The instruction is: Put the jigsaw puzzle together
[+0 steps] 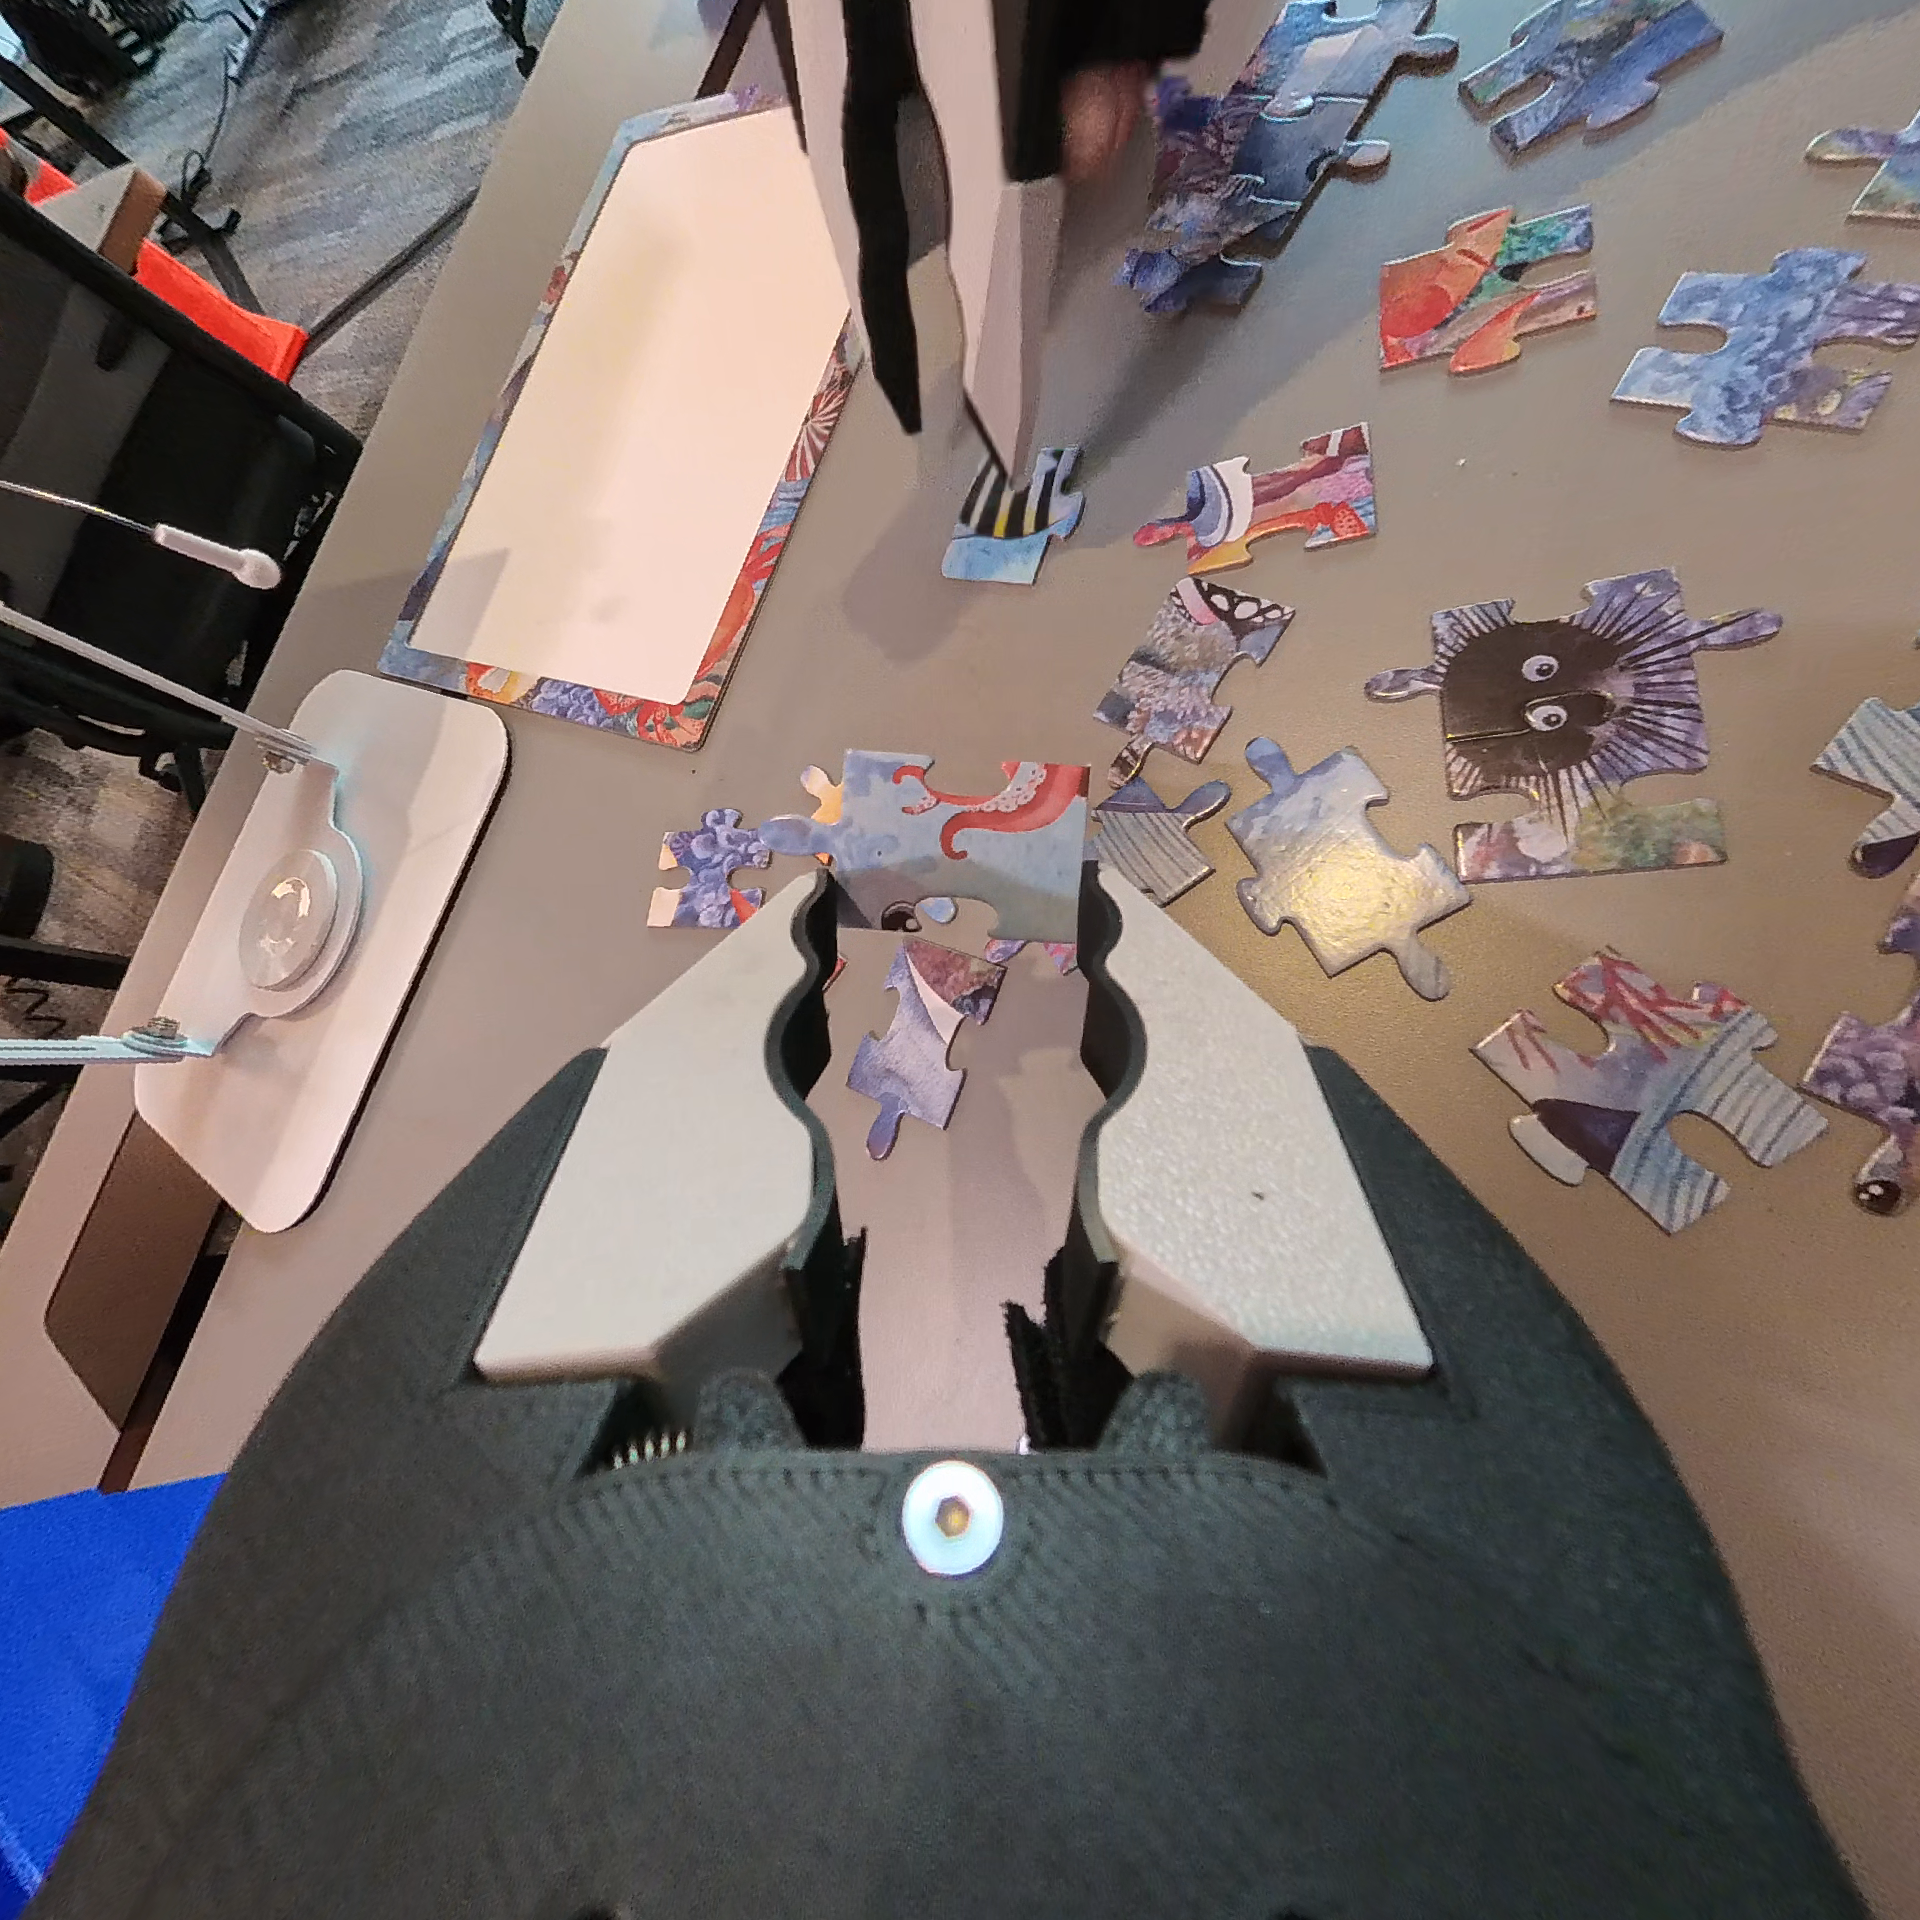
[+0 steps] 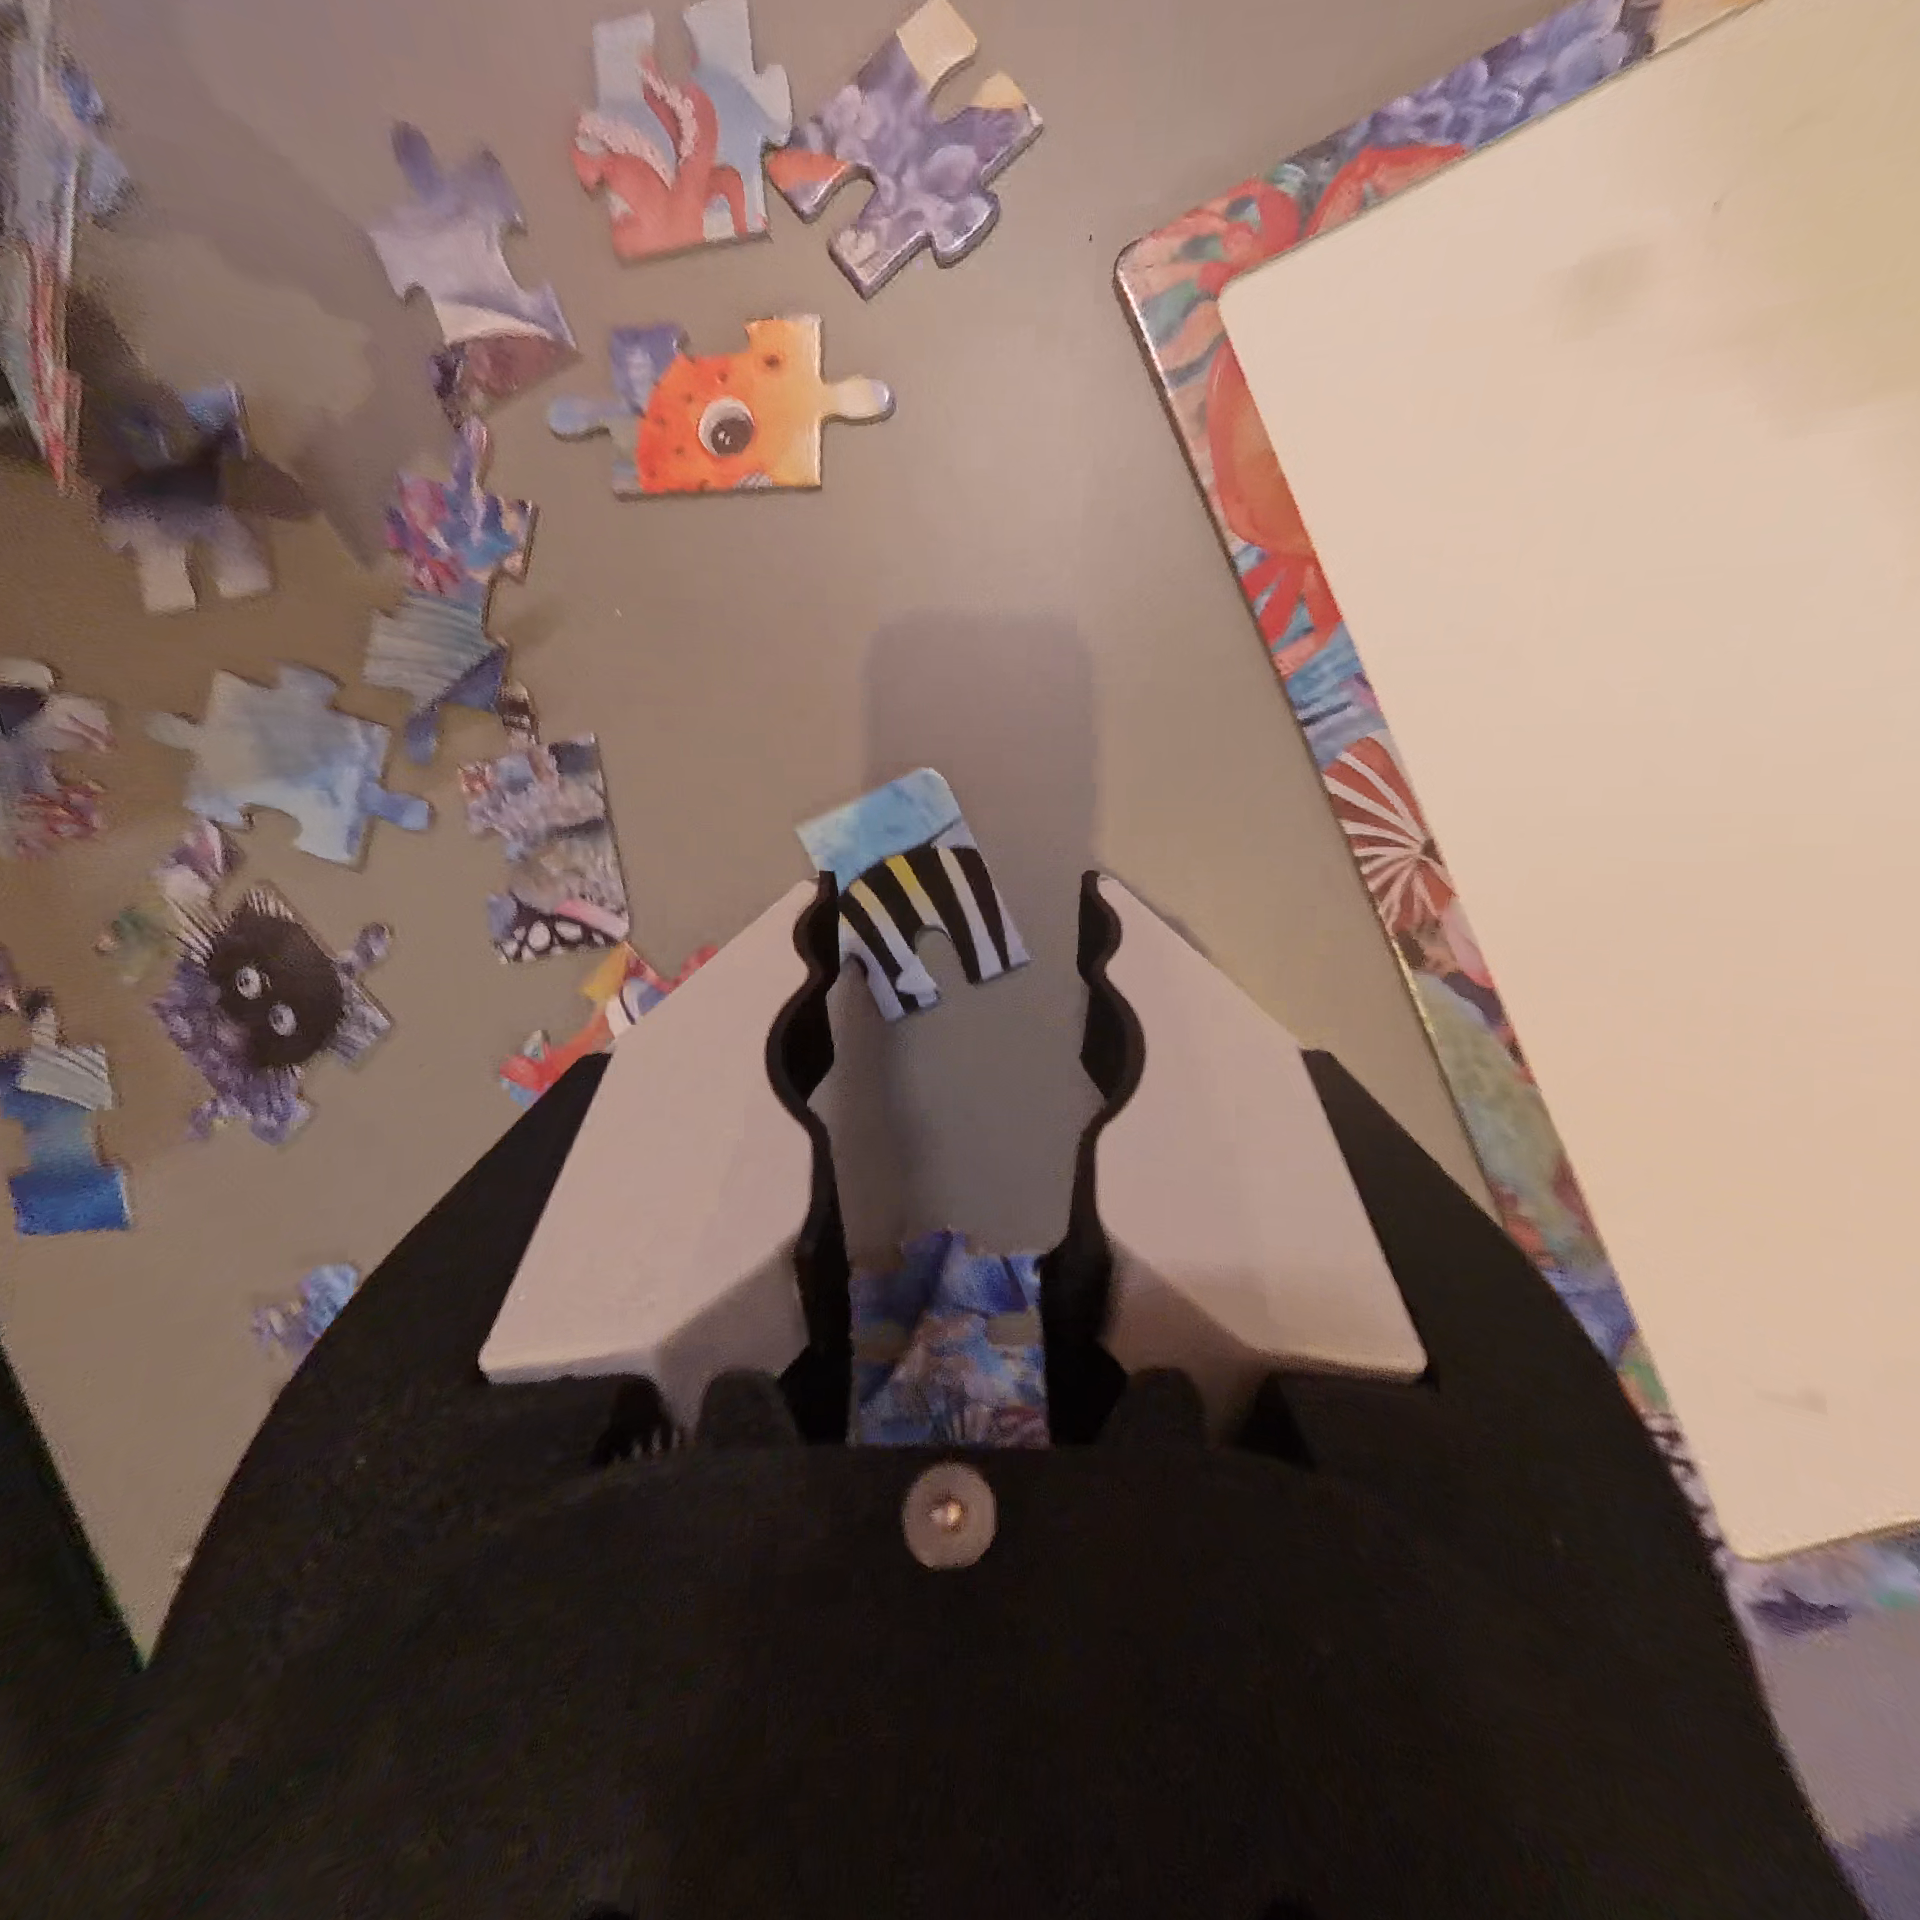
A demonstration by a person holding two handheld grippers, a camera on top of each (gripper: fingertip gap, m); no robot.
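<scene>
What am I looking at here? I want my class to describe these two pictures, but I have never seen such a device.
A person holds a tool in each hand; each has two jaws and a camera looking along them. One picture comes from the left gripper, the other from the right gripper. On the grey table lie loose jigsaw pieces, such as a black sea-urchin piece, beside the puzzle frame, whose white middle is empty. The left jaws appear to grip an octopus piece. The right jaws stand open over a striped fish piece lying on the table, not gripped.
</scene>
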